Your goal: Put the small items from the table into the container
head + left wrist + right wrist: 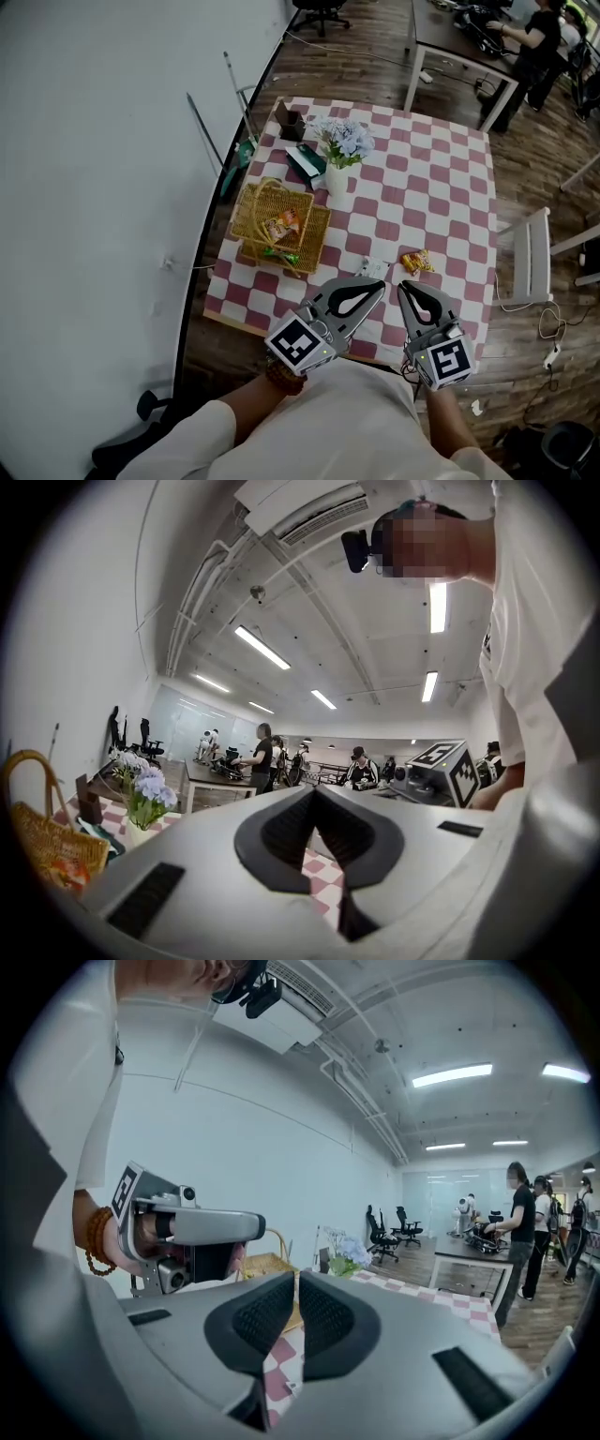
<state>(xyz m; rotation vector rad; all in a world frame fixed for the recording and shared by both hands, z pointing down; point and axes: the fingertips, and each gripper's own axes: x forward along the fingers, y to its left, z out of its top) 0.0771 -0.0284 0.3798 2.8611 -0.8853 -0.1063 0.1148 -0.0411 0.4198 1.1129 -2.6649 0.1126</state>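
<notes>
Both grippers hover over the near edge of the table [441,178], the left gripper [379,285] with its jaws closed on nothing and the right gripper [404,287] with its jaws drawn in to a thin slit, also empty, probably because no pick has begun. Just beyond their tips lie an orange snack packet [417,262] and a white packet [374,269], both flat near that edge. The orange one's long axis slants roughly along the edge, while the basket [253,202] they belong in waits at the left edge.
</notes>
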